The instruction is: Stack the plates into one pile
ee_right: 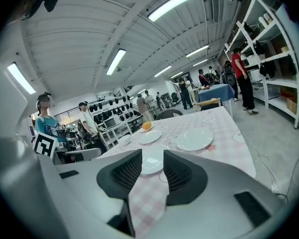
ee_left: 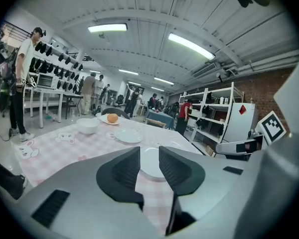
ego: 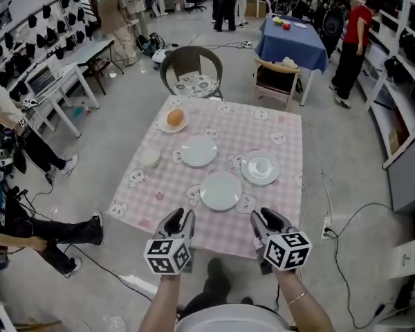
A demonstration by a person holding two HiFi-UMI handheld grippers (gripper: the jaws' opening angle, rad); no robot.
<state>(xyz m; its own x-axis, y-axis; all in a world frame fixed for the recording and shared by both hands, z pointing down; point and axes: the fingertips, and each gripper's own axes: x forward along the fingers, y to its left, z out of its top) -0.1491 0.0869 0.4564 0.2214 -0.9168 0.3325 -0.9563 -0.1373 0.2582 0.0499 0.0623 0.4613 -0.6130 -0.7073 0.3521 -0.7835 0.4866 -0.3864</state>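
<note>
Table (ego: 283, 185): covered with a pink checked cloth printed with small white figures; all the dishes stand on it
Near plate (ego: 220, 190): white and bare, close to the near edge of the table, about midway between the two grippers and a little beyond them
Middle plate (ego: 198, 151): white and bare, lying apart from the near plate, farther in and slightly left
Right plate (ego: 247, 176): white, right of the middle plate, with a small white cup (ego: 261, 165) on it
Far plate (ego: 162, 125): near the far left corner, with a round orange thing (ego: 175, 117) on it
Bowl (ego: 149, 158): small and white, left of the middle plate, standing alone
Stacking: no plate lies on another; the four are spread separately over the cloth
Left gripper (ego: 178, 220): at the near edge of the table, left of the near plate; jaws apart with nothing between them, and in the left gripper view the near plate shows through the gap, farther off on the cloth
Right gripper (ego: 266, 220): at the near edge, right of the near plate; jaws apart and empty, the same plate showing beyond the gap in the right gripper view
Chair (ego: 191, 71): at the far end of the table
Room: people standing around, and a second table under a blue cloth (ego: 290, 40) farther back
</note>
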